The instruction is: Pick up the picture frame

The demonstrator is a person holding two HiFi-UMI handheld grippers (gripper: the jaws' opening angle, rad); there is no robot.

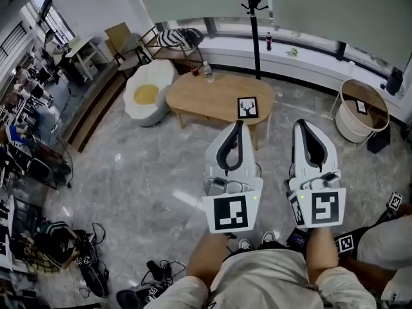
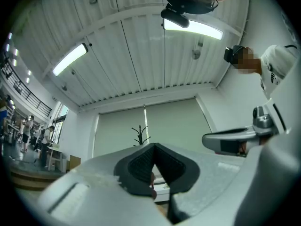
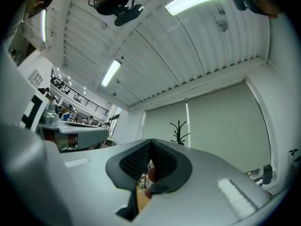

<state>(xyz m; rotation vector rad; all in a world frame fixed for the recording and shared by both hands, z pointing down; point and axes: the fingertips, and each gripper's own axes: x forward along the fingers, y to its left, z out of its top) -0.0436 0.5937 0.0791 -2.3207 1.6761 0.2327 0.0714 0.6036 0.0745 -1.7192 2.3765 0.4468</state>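
The frame [image 1: 247, 107] is square and black-edged, with a dark branching figure on white. It sits by the near right edge of the oval wooden worktop [image 1: 199, 98]. A bottle [image 1: 208, 73] stands at the far edge, well apart. A white basket [image 1: 362, 118] stands on the floor beyond the right end. The left claw [image 1: 239, 125] and right claw [image 1: 302, 125] are pressed together, empty, short of the near edge.

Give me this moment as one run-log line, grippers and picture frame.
left gripper: shut, empty | right gripper: shut, empty | black-framed deer picture frame: on oval wooden table, untouched | phase: not yet reached
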